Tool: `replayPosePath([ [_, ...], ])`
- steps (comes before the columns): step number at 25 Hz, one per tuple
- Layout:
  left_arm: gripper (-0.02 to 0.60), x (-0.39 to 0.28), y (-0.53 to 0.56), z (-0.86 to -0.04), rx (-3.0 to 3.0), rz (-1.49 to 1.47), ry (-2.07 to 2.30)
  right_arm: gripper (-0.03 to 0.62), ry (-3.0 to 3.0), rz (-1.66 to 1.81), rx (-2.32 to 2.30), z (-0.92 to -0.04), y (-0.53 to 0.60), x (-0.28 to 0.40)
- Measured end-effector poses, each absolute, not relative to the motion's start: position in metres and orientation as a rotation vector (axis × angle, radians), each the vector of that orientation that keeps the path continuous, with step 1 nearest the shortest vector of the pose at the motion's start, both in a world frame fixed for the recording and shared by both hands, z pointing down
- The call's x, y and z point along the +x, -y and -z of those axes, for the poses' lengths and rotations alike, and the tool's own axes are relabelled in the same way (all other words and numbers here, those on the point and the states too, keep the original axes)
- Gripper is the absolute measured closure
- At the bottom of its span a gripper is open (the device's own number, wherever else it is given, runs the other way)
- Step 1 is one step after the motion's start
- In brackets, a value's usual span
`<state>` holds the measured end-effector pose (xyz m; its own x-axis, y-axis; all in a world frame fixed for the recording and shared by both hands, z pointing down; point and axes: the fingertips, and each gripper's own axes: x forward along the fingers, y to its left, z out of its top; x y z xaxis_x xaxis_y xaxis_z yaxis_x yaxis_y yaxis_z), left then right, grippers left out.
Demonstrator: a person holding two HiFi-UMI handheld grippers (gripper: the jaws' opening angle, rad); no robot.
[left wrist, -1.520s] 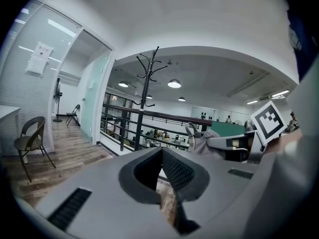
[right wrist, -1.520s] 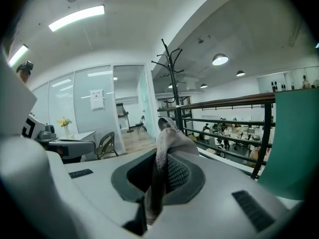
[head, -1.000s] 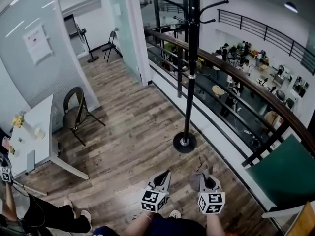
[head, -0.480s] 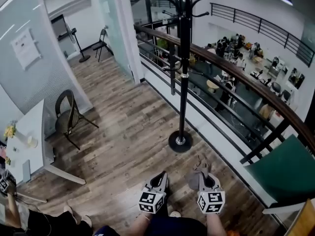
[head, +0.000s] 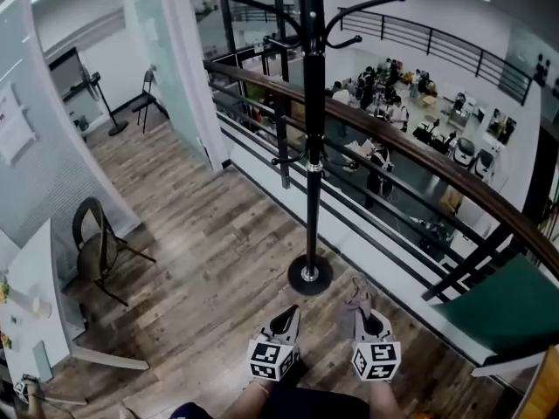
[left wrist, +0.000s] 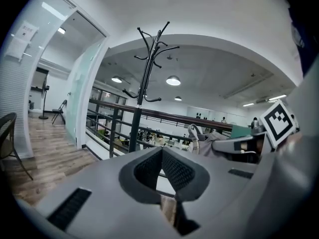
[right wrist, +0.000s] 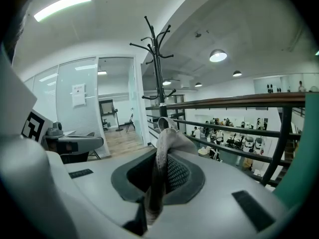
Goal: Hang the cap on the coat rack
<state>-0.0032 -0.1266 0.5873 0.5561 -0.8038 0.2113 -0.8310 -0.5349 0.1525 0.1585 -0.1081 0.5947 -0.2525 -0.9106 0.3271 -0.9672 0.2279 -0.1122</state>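
Observation:
The black coat rack (head: 310,147) stands on a round base (head: 309,275) on the wooden floor, just ahead of both grippers. Its curved hooks (head: 367,7) branch out at the top. It also rises ahead in the left gripper view (left wrist: 144,78) and in the right gripper view (right wrist: 158,78). My right gripper (head: 362,314) is shut on the grey cap (right wrist: 167,143), whose fabric sticks up from between the jaws. From the head view the cap (head: 355,300) shows as a small grey fold at the jaw tips. My left gripper (head: 286,321) is beside it, shut with nothing in it.
A brown handrail (head: 410,155) on black railing bars runs behind the rack, with a lower floor full of people beyond. A glass partition (head: 162,68) stands at left, a dark chair (head: 92,247) and white table (head: 31,312) further left. A green panel (head: 507,308) lies at right.
The view has swung, and the rack's base now sits lower in the picture, nearer to the grippers. Both grippers keep their places, the right one still holding the cap.

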Motion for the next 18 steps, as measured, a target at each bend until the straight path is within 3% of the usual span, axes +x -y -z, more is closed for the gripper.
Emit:
replayPosePath([
  [18, 0.578, -0.023, 0.262, -0.565, 2.665, -0.224, 1.165, 0.572, 2.3, -0.389, 1.959, -0.543, 0.234, 0.115],
])
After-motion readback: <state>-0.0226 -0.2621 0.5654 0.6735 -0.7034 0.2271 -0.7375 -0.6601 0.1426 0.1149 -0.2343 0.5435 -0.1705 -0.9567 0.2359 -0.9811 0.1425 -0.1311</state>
